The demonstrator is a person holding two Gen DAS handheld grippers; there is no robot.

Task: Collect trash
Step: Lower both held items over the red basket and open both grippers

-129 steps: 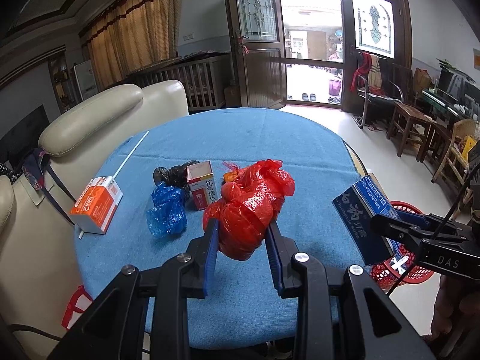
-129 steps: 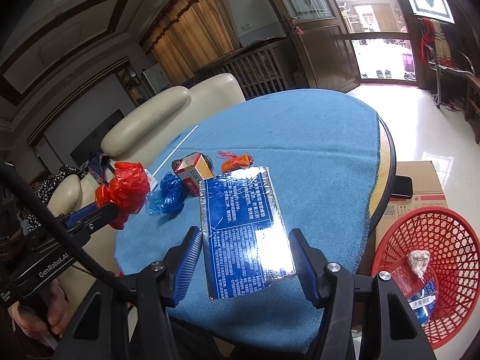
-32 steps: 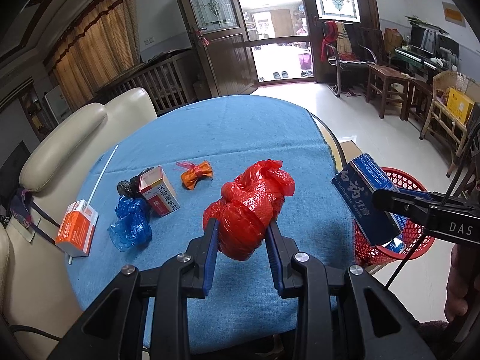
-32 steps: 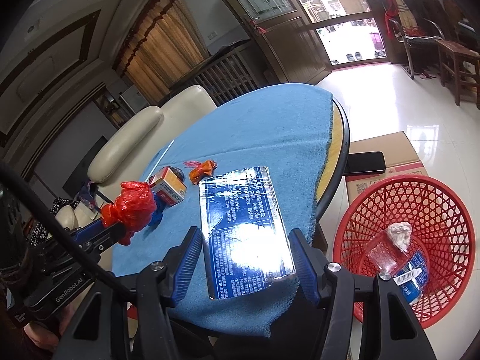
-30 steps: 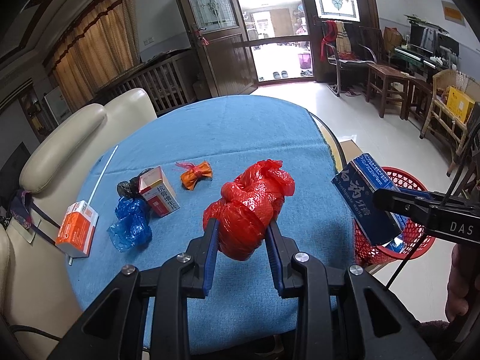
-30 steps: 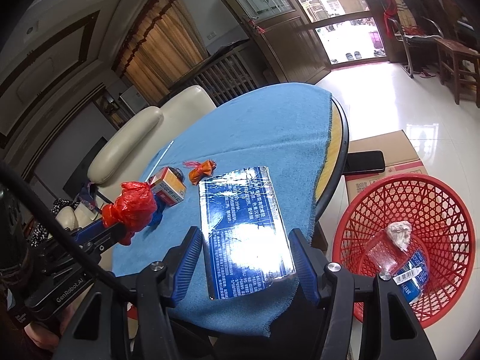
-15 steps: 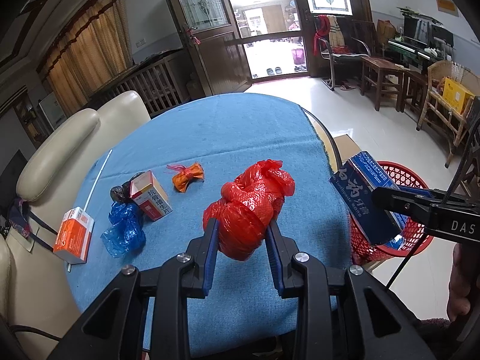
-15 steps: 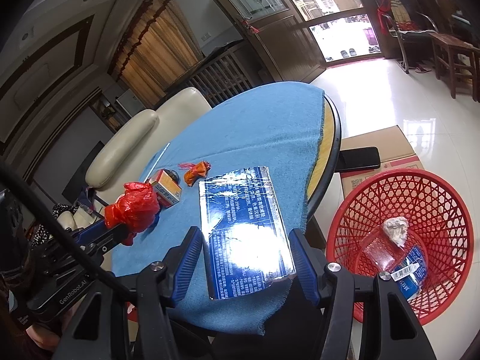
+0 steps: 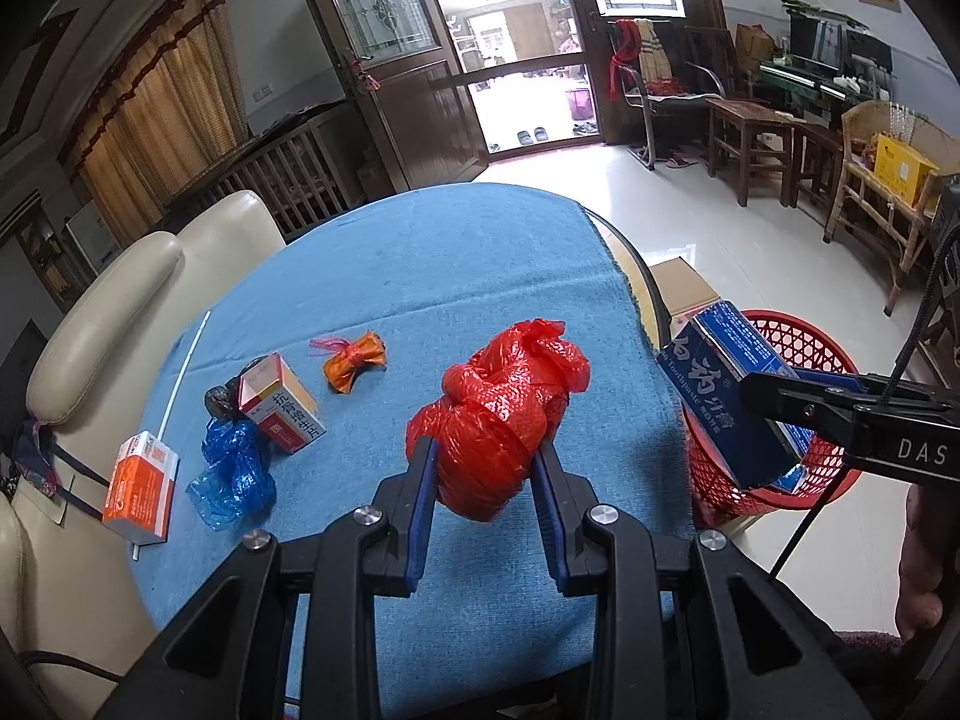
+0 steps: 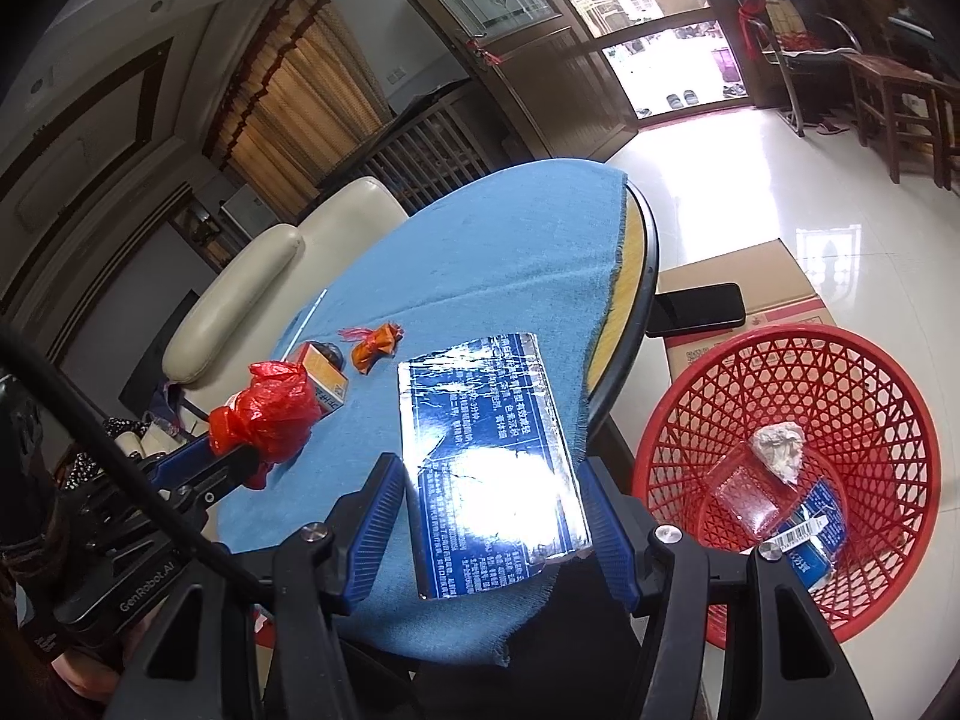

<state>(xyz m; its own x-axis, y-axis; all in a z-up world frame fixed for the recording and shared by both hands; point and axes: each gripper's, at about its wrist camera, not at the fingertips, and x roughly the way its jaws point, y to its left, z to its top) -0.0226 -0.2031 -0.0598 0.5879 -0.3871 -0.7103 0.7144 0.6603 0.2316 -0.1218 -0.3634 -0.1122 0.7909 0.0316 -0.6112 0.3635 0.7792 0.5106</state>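
Left gripper [image 9: 483,468] clenched on a knotted red plastic bag [image 9: 501,414], held above the blue tablecloth [image 9: 420,276]. Right gripper [image 10: 489,501] grasping a blue toothpaste box [image 10: 489,450], "Toothpaste" legible on its side in the left view; "DAS" and "GenRobot.AI" printed on the gripper bodies. At 3 o'clock, a red mesh basket [image 10: 840,372] with three discarded pieces. At 9 o'clock, two small cartons [image 9: 279,405], one blue bag [image 9: 234,471], one orange wrapper [image 9: 354,360].

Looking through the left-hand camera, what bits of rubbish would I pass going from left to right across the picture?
Orange-and-white carton → blue plastic bag → small red-and-white box → orange wrapper → red plastic bag held in the left tool → blue toothpaste box → red basket.
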